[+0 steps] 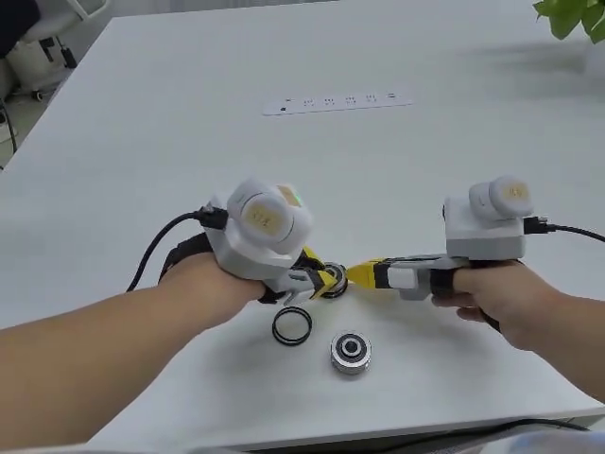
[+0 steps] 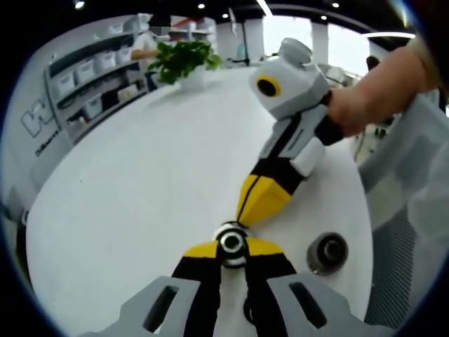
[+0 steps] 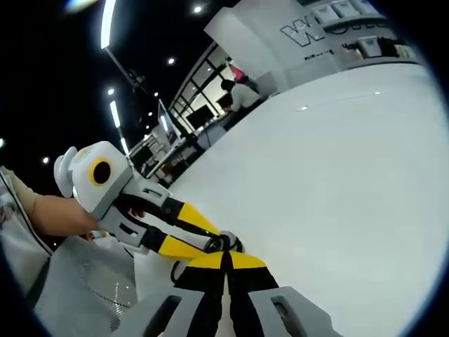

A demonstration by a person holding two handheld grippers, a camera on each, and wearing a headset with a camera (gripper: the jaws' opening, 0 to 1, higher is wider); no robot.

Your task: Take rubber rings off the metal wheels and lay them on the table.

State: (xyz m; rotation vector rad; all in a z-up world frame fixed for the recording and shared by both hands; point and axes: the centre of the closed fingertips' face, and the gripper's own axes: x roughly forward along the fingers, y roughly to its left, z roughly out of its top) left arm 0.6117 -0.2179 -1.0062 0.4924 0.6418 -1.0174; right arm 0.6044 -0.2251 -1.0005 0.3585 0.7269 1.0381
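Nearest me, a stripped wheel [image 1: 351, 351] and a loose ring [image 1: 292, 325] lie on the table [image 1: 189, 142], just before the clamped wheel [image 2: 231, 242]. My left gripper [image 2: 231, 248] clenches that wheel. My right gripper [image 3: 226, 258], closed, touches its rim. I judge the rubber light and stretchy: peel it at the edge.

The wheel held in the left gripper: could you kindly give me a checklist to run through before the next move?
1. Left gripper shut on the wheel: ok.
2. Right gripper has its tip at that wheel, jaws shut together: ok.
3. Right jaws have a hold on that wheel's rubber ring: cannot tell.
4. Loose ring lies flat on the table: ok.
5. Second wheel stands on the table, apart from both grippers: ok.
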